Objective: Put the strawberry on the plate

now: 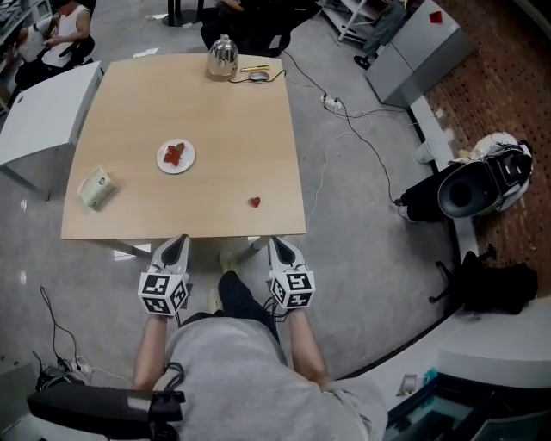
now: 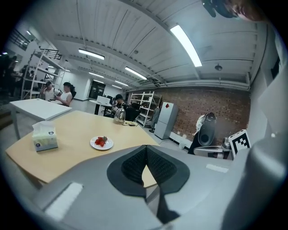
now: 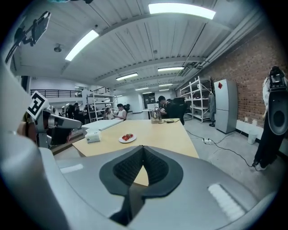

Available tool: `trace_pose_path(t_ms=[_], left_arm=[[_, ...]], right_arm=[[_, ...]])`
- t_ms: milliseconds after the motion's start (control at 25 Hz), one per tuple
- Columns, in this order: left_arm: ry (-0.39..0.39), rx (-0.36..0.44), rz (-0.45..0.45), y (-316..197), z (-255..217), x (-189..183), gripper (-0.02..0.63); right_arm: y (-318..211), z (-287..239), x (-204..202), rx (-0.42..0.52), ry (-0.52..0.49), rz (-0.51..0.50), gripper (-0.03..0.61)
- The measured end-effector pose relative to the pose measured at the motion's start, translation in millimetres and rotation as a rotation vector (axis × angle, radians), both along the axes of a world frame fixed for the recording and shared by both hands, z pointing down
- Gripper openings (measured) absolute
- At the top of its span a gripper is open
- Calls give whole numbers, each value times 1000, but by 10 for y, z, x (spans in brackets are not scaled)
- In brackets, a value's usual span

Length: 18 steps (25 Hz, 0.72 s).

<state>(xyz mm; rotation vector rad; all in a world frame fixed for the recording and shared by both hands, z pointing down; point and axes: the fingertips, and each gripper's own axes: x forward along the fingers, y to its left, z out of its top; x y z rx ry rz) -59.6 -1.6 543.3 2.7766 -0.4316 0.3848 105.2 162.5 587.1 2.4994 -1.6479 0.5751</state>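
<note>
Grey concrete floor (image 1: pixel 362 224). Brick wall (image 3: pixel 238 67) on the right, strip lights (image 3: pixel 180 9) overhead. Square wooden table (image 1: pixel 189 103), mostly bare. White table (image 1: pixel 43 112) beside its left edge.

Left gripper (image 1: pixel 178 241) and right gripper (image 1: pixel 278 244) hang at the near edge, off the top. Fingers of each are pressed together on nothing.

Kettle (image 1: pixel 223 58) at the far edge. Tissue box (image 1: pixel 97 188) near the left front. Plate (image 1: pixel 164 164) left of centre, red fruit (image 1: pixel 175 153) on it.

Strawberry (image 1: pixel 255 201) lies alone on the table near the right front corner, well apart from the plate.
</note>
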Motion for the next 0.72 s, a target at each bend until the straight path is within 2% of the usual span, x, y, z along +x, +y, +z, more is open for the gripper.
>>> trace_pose_path(t_ms=[720], left_arm=[[-83,-27,-113,-583,187,377,20]], right_arm=[[-749,747,656,-184,-52,-150,18]])
